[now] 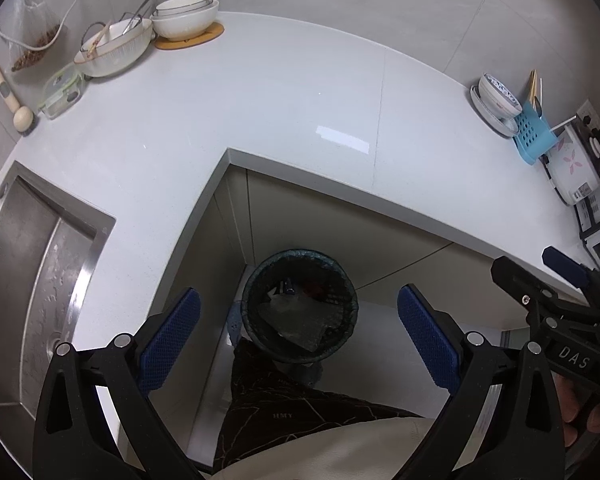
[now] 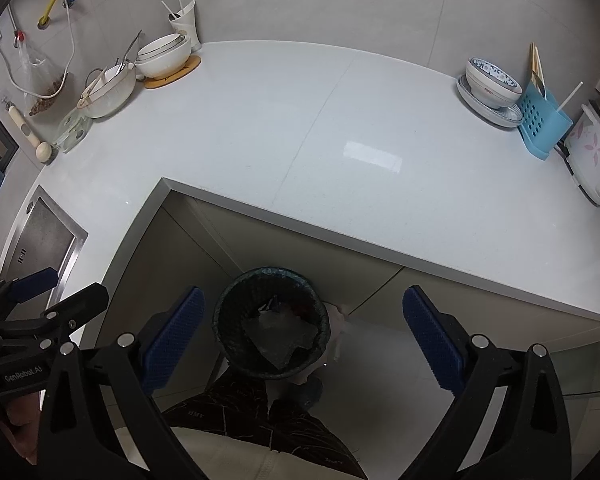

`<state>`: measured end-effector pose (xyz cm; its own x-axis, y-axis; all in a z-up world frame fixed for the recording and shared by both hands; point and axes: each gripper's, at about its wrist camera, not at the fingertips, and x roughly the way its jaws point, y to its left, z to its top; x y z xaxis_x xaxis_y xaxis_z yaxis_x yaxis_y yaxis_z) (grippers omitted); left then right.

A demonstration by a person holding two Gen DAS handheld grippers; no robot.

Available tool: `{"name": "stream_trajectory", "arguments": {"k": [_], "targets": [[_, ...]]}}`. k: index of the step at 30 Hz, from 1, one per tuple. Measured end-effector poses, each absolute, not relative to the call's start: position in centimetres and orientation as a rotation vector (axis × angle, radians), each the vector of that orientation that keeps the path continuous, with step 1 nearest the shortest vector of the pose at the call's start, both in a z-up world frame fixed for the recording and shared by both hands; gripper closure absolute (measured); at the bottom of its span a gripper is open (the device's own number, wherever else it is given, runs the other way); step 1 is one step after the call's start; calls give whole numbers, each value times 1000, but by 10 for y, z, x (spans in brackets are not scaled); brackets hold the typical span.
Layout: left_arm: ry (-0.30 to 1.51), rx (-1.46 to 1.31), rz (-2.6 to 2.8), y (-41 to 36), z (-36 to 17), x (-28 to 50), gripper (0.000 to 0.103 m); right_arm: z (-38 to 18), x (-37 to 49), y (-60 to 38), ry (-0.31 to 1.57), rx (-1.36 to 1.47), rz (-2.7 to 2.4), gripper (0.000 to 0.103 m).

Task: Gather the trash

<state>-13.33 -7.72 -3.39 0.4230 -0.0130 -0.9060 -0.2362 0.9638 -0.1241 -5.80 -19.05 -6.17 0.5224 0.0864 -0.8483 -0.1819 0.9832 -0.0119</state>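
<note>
White tabletop (image 2: 340, 152) looks bare of trash; the bin (image 2: 271, 322) sits on the floor under its inner corner, already holding scraps. Left gripper (image 1: 298, 344) and right gripper (image 2: 300, 340) both hang above it, fingers wide, empty. Risk I'd guess: grabbing bowls (image 2: 164, 54) at the back edge by mistake.

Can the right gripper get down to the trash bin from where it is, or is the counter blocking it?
Probably yes. The trash bin stands on the floor in the counter's inner corner, its mouth uncovered and out from under the edge. The right gripper is open, holds nothing and is lined up above it; only the person's leg is close by.
</note>
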Motion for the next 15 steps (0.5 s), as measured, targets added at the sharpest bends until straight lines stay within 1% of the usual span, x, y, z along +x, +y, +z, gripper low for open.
{"name": "stream_trajectory", "arguments": {"k": [15], "targets": [[1116, -198, 160, -78, -33, -134, 6, -66, -60, -190, 1017, -98, 160, 8]]}}
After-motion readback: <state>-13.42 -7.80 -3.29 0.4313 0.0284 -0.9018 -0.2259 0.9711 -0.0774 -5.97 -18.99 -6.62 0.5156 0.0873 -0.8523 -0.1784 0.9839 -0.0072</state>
